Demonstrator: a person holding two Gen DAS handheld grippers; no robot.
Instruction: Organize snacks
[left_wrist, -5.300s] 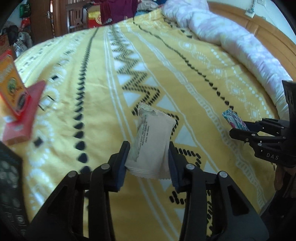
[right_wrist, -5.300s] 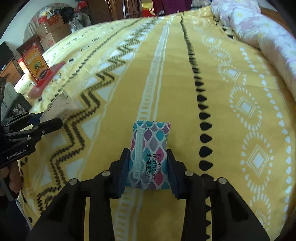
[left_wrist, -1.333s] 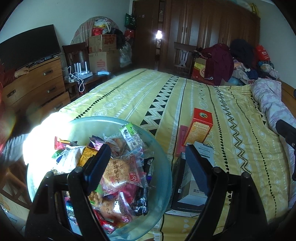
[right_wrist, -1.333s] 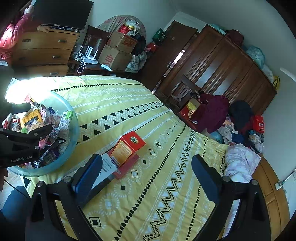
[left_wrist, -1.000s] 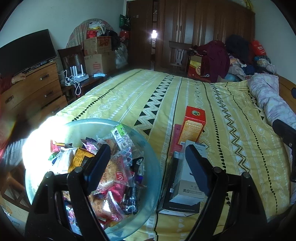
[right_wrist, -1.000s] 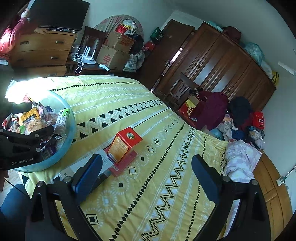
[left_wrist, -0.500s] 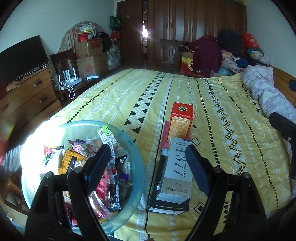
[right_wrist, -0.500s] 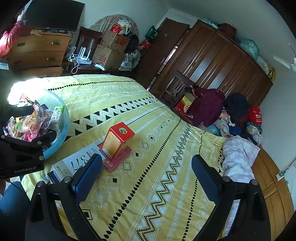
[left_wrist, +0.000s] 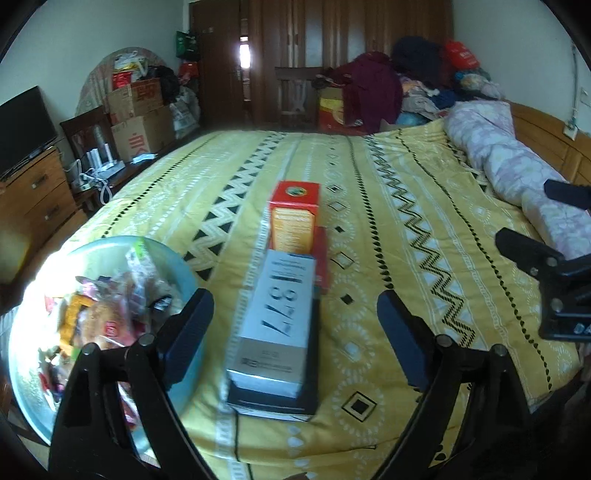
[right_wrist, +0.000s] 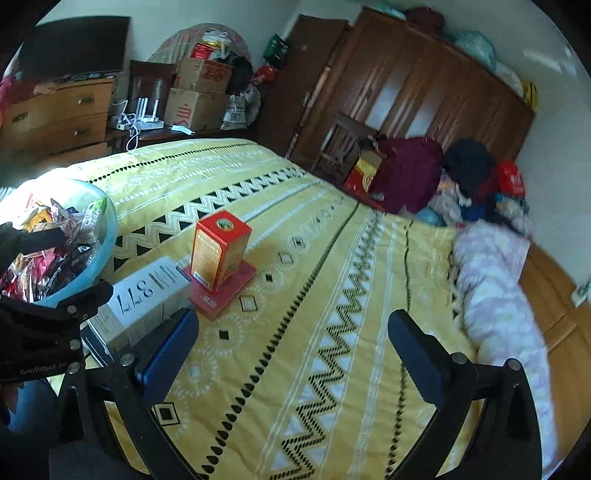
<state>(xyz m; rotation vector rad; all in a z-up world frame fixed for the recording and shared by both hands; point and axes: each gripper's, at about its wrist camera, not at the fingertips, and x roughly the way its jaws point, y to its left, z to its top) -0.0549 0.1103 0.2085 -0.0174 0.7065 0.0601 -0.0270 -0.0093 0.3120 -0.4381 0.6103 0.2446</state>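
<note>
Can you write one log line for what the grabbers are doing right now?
left gripper: opening, empty | right gripper: opening, empty | snacks: in bowl | bed: boxes only

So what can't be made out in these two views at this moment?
- Snack bowl: in the left wrist view sun glare washes out its far side, and the left tongs cover its near part; the wrappers are unreadable.
- Same bowl: cut by the left edge in the right wrist view.
- Black box under the white 377 box: only its edges show.
- Small print on the red box: too small to read.
</note>
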